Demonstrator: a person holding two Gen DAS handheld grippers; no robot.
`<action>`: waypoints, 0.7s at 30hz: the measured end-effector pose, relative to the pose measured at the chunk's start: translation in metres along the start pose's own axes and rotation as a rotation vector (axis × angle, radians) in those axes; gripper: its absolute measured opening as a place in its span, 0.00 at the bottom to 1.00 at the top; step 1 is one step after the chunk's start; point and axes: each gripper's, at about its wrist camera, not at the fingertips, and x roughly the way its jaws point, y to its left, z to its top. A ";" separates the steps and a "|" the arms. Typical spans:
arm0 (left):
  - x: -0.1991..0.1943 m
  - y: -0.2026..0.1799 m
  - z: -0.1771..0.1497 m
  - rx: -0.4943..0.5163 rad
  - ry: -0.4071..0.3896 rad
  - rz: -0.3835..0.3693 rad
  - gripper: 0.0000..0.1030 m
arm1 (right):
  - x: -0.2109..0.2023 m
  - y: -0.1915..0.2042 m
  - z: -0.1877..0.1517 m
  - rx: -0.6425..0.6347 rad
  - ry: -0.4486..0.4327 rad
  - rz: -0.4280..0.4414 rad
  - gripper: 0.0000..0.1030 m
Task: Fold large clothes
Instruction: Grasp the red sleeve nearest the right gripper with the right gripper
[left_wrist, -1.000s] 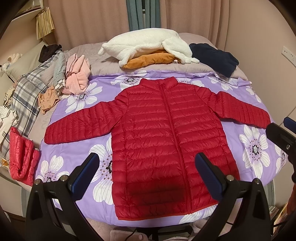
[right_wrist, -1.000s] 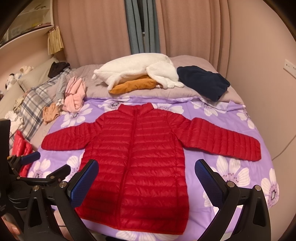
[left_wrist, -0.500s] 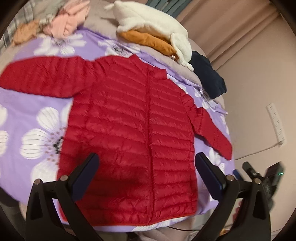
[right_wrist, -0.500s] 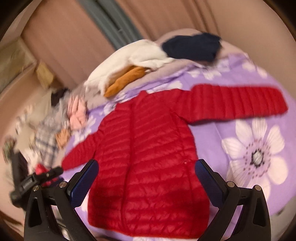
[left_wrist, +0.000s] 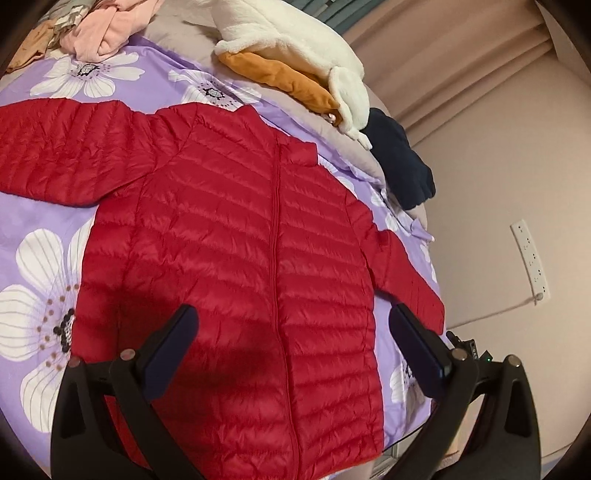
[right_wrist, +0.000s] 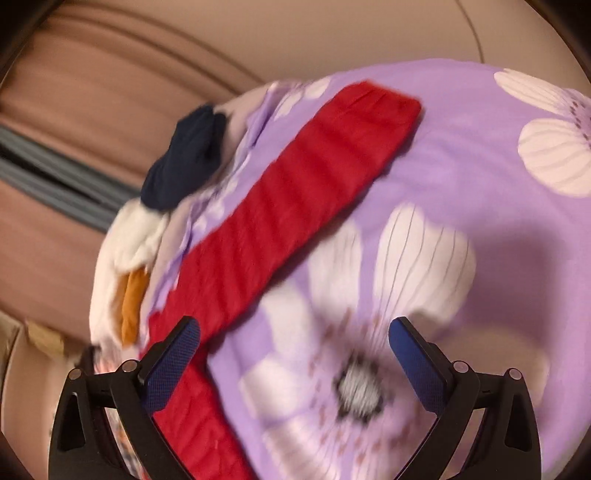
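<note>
left hand-held gripper (left_wrist: 293, 325): released, above red jacket (left_wrist: 236, 236) | right hand-held gripper (right_wrist: 294, 336): released, over sleeve (right_wrist: 295, 192)

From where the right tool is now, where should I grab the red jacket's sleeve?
Take the red jacket's sleeve at its cuff, coming in over the purple floral sheet. The sleeve lies flat and straight, its free cuff end easiest to pinch and fold inward. The right tool is open.

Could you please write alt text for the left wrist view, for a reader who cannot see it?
A red puffer jacket lies zipped and face-up, sleeves spread, on a purple floral bedspread, with the open left gripper above its lower half. Beyond the collar lie a white fleece, an orange garment, a navy garment and pink clothing.
</note>
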 end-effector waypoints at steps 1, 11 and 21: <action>0.001 0.000 0.001 0.004 0.000 0.001 1.00 | 0.004 -0.005 0.006 0.011 -0.012 0.004 0.99; 0.014 0.009 0.019 -0.031 0.004 0.060 1.00 | 0.038 -0.029 0.050 0.182 -0.105 0.118 0.98; 0.028 0.017 0.024 -0.020 -0.007 0.172 1.00 | 0.052 -0.051 0.071 0.298 -0.166 0.106 0.27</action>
